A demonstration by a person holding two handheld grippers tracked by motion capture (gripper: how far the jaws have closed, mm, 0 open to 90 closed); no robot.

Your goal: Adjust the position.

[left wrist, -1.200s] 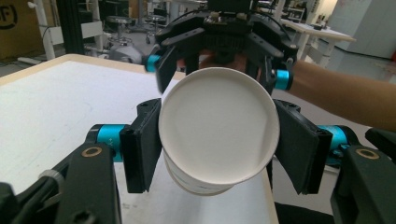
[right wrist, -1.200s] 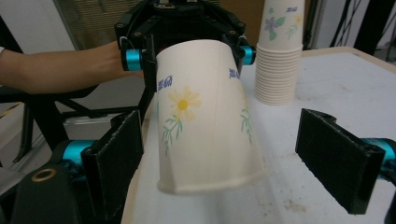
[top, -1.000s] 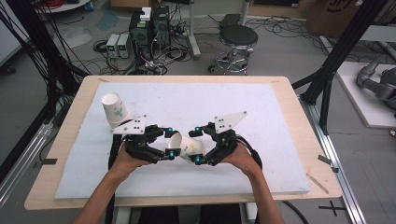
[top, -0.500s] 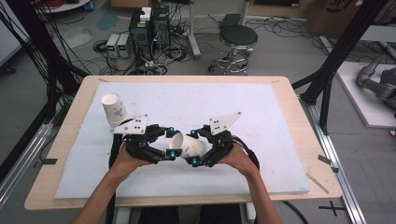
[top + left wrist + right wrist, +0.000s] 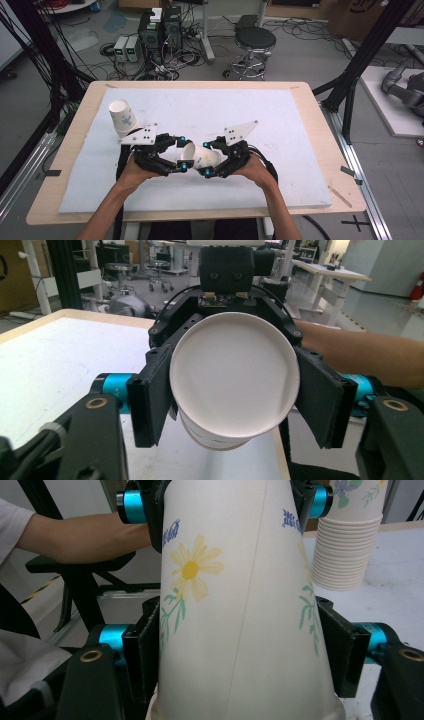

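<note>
Paper cup [image 5: 200, 156] is held on its side just above the white mat [image 5: 300, 150], between both tools. The right gripper [image 5: 214, 159], whose jaws have just been closing, is clamped on its wide end, while the left gripper [image 5: 181, 152], just eased apart, stands around its base, seemingly handing it over. A cup stack [image 5: 122, 118] waits nearby.

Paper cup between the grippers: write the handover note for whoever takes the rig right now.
Right gripper: jaws just closed, shut on the paper cup toward its wide end.
Left gripper: jaws just opened, flanking the cup's base; contact unclear.
Cup stack: far left of the table.
Done: apparently, cup passed to the right gripper.
Left: probably draw the left gripper away.
</note>
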